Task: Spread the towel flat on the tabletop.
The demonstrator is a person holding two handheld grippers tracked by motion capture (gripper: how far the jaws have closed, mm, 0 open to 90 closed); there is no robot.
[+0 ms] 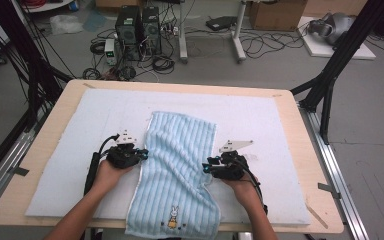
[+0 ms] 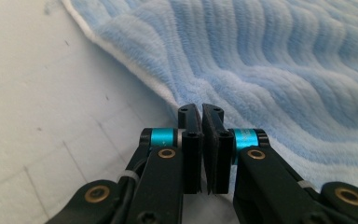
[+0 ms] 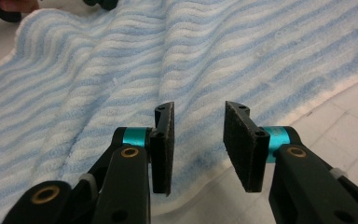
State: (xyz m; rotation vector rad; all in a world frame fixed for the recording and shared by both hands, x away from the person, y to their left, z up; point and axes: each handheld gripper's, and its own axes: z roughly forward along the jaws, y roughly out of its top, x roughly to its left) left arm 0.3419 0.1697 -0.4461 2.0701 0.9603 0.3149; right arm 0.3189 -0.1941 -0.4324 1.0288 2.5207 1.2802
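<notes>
A light-blue, wavy-striped plush towel (image 1: 177, 175) with a small rabbit embroidered near its bottom hem is lying lengthwise on the white foam mat (image 1: 70, 165) covering the wooden worktop (image 1: 310, 150), its lower end hanging slightly over the worktop's near edge. It is spreading out in a single layer, rippling softly along both long sides rather than lying flat, with a thin white border showing at the edges.

The work appears to be just getting under way: nothing is being folded yet, and both long edges are only now being taken up. The left gripper (image 2: 201, 112) is sitting at the towel's left edge with its fingers (image 2: 190, 140) pressed together; whether any of the white border is caught between them is hard to tell. The right gripper (image 3: 198, 116) is hovering over the towel's right edge, its fingers (image 3: 164, 144) standing apart and not yet closing on the cloth. Lifting and folding are likely remaining.
</notes>
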